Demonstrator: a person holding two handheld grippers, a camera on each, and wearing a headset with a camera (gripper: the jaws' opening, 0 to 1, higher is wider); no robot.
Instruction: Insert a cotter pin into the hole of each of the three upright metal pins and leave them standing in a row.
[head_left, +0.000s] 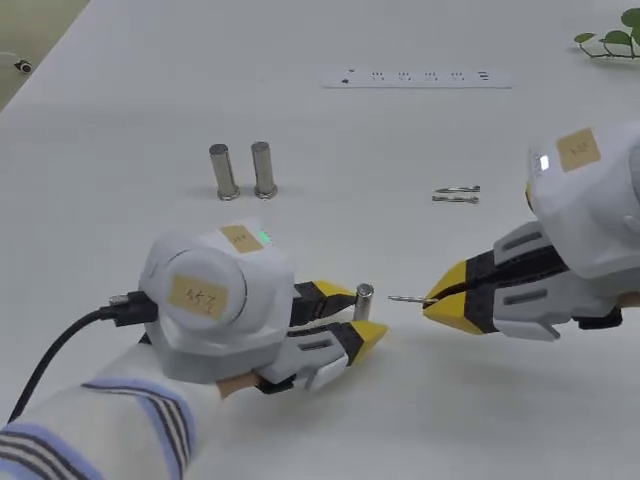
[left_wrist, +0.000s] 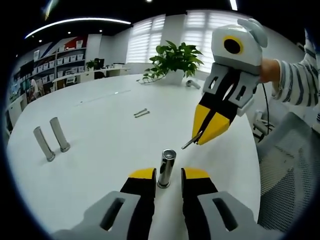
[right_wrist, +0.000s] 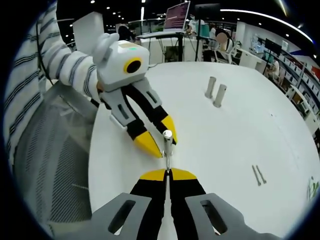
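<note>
My left gripper (head_left: 362, 312) (left_wrist: 167, 175) is shut on an upright metal pin (head_left: 364, 298) (left_wrist: 166, 166) that stands on the white table. My right gripper (head_left: 432, 300) (right_wrist: 168, 172) is shut on a thin cotter pin (head_left: 408, 298) (right_wrist: 168, 161). The cotter pin lies level and points at the side of the held metal pin (right_wrist: 168, 139), with its tip a short way off. Two more metal pins (head_left: 222, 171) (head_left: 263, 168) stand side by side farther back on the left. Two spare cotter pins (head_left: 457, 194) (left_wrist: 141, 113) lie at the right.
A white power strip (head_left: 415, 77) lies along the far side of the table (head_left: 120, 120). A potted plant (head_left: 612, 42) (left_wrist: 171, 59) stands at the far right corner. A mesh chair (right_wrist: 55, 165) sits beside the table's edge.
</note>
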